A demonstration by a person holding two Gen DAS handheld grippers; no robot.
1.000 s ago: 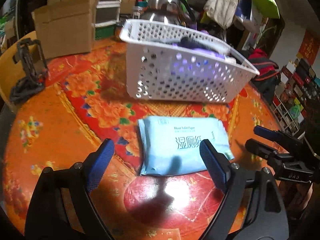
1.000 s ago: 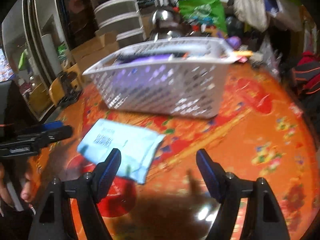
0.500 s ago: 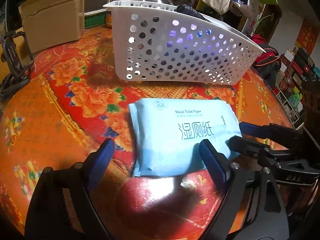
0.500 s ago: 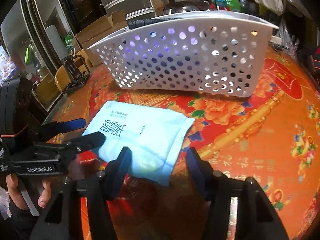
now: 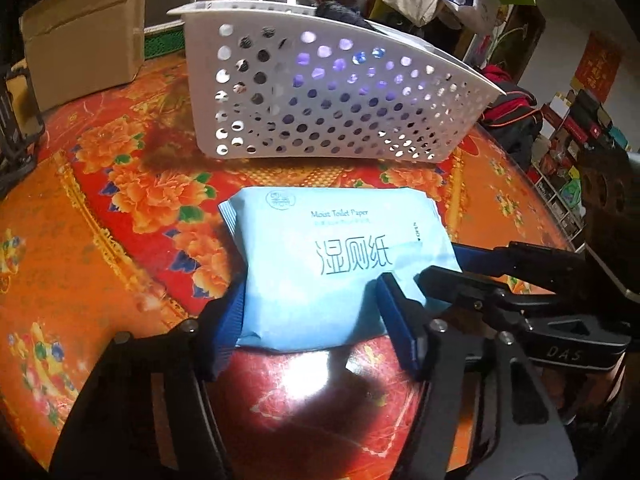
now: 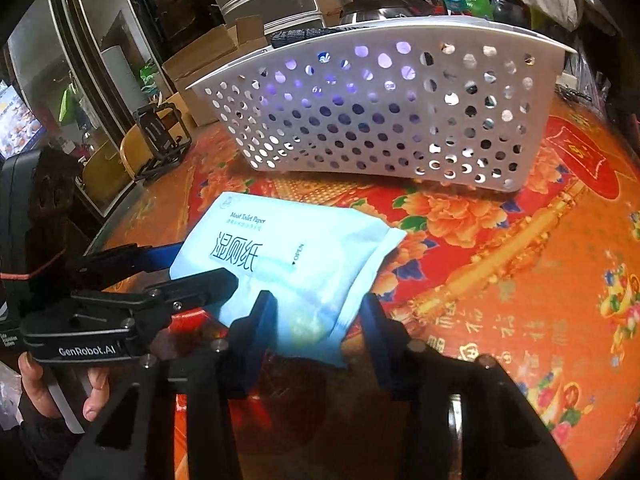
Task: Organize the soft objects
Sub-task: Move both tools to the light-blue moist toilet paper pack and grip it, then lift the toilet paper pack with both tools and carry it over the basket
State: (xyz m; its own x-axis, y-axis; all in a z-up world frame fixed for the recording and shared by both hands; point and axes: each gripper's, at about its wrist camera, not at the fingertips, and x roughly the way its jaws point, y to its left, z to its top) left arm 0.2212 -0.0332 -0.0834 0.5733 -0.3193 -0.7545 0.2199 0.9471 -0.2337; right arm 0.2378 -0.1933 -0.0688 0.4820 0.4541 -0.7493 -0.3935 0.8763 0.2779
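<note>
Purple items in white basket (image 5: 336, 96)

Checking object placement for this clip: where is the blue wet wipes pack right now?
In both wrist views the wet wipes pack lies flat on the floral tablecloth, just in front of the white perforated basket, with both grippers closing around its near end.

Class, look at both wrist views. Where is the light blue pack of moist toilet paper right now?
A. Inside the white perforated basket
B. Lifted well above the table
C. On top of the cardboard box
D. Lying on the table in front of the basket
D: the light blue pack lies flat on the flowered table, apart from the white basket behind it.
</note>
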